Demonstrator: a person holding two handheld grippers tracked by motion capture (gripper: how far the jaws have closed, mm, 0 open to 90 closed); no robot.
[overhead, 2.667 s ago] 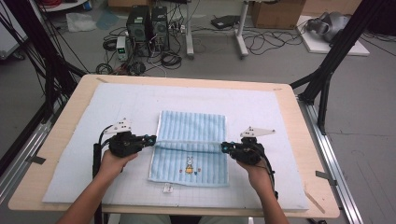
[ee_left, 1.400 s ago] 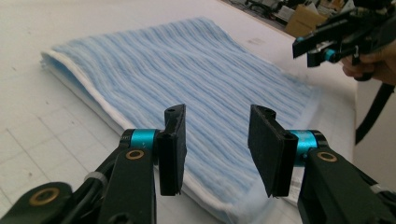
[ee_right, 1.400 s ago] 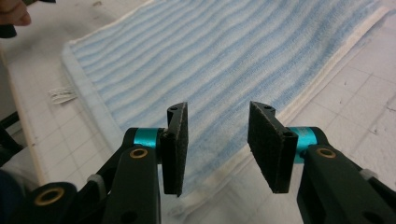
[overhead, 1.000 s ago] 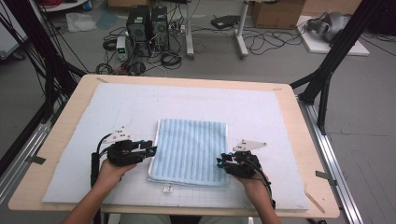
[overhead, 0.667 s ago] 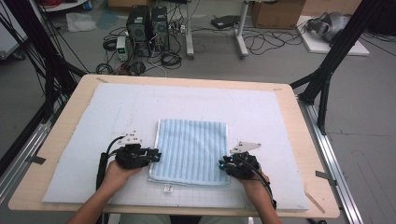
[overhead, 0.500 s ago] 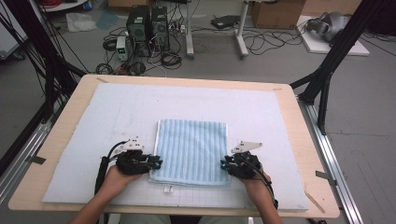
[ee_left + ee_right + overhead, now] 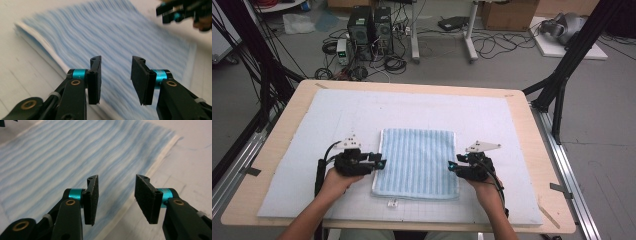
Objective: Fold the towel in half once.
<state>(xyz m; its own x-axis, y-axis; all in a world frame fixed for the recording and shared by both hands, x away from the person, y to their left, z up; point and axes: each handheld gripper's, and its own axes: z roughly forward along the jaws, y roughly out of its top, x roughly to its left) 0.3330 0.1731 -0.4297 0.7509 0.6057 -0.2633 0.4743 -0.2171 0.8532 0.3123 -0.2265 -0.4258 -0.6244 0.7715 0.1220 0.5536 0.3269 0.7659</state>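
Standing before us is the wooden table (image 7: pixel 277 150), almost wholly covered by a pale blue mat (image 7: pixel 492 115) with a faint grid, and near the middle of that mat, toward our side, lies the folded blue-striped towel (image 7: pixel 418 160), flat, with a white border along its edges. We hold our left gripper (image 7: pixel 382 163) at the towel's left edge and our right gripper (image 7: pixel 450 165) at its right edge, each pointing inward across the cloth so that the two face one another. From the left gripper view the jaws stand apart above the striped cloth (image 7: pixel 107 37) near its white hem, with nothing between the pads, and they have just been opening; the other gripper (image 7: pixel 172 15) shows far off at the top right. From the right gripper view the jaws likewise stand parted over the towel's bordered edge (image 7: pixel 75 152), gripping nothing, and they too have just been opening. A small white tag (image 7: pixel 392 203) lies on the mat just in front of the towel's near edge
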